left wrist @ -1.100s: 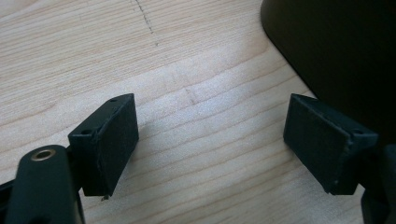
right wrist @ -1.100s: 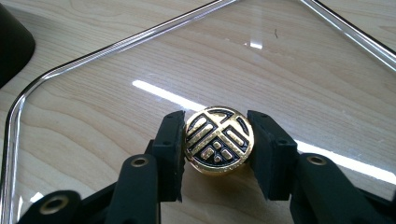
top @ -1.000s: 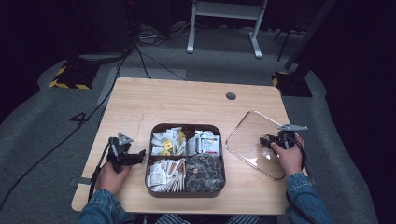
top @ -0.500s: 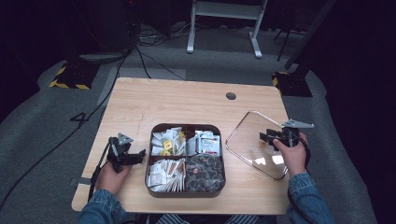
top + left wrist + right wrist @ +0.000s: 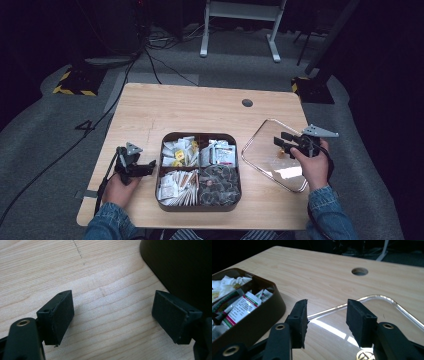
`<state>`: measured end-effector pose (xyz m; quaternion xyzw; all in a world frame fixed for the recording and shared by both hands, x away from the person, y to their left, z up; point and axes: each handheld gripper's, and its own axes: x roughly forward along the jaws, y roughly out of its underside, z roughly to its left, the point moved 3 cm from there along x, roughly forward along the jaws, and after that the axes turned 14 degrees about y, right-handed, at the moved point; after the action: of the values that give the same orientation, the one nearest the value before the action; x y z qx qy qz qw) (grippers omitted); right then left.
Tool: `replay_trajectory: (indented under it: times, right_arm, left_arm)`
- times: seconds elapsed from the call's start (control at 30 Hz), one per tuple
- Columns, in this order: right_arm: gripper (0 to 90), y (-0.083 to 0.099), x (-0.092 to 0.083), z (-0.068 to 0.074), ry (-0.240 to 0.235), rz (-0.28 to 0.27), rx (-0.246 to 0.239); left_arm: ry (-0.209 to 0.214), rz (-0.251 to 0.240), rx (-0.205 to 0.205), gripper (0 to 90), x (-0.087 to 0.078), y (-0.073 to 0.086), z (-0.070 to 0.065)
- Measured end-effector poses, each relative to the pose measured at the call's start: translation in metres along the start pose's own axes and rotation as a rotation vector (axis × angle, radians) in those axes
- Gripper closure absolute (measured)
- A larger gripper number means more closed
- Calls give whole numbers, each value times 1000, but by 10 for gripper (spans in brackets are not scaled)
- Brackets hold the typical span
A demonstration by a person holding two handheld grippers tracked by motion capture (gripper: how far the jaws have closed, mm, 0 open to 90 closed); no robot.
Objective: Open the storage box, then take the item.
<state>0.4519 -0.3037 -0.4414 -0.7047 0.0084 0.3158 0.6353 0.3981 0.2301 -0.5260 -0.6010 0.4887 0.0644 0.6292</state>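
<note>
tray (image 5: pixel 165 142): dark brown | table (image 5: pixel 200 112): light wood grain | lid (image 5: pixel 260 150): clear

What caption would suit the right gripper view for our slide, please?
Open right gripper above clear lid beside brown sachet tray.

wooden table (image 5: pixel 190 112), floor cables (image 5: pixel 150 55), metal stand (image 5: pixel 240 25)

left tool (image 5: pixel 112 317) gaping, right tool (image 5: pixel 327 320) part-open
</note>
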Motion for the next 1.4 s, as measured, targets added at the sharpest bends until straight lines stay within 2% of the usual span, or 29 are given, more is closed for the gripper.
replay_trajectory:
  times: [0.07,0.2,0.27,0.3,0.37,0.6,0.67,0.7,0.77,0.8,0.87,0.9,1.2,1.4]
  right_arm:
    - [506,-2,-1,3,-9,-10,6]
    - [488,-7,-2,17,-70,33,8]
    - [498,-8,-2,21,-81,36,11]
    - [510,-9,-2,30,-101,55,42]
    - [522,-10,-1,38,-131,60,52]
    - [525,-19,4,68,-214,65,10]
    - [525,-20,5,71,-221,65,7]
    - [530,-21,8,79,-243,67,-4]
    - [531,-21,9,82,-251,68,-10]
    - [531,-21,12,90,-275,84,-17]
    - [531,-21,12,93,-283,90,-19]
    - [537,-21,15,102,-304,99,-27]
    - [555,-22,26,133,-361,128,-85]
    - [552,-26,33,148,-388,149,-100]
  left_arm:
    - [-1,-1,-2,184,0,0,0]
    - [-1,-1,-3,183,0,0,0]
    - [1,-1,-1,183,0,0,0]
    - [0,-1,-1,183,0,1,-1]
    - [0,-1,-1,183,0,1,-1]
    - [5,3,7,182,-2,2,-2]
    - [5,1,7,182,-2,3,-2]
    - [6,2,7,181,-2,3,-2]
    - [8,4,9,182,-2,3,-2]
    - [10,3,7,182,-2,3,-3]
    - [11,3,7,181,-3,4,-3]
    - [8,3,9,182,-3,4,-3]
    - [3,2,4,182,-5,6,-5]
    - [4,2,5,181,-5,6,-5]
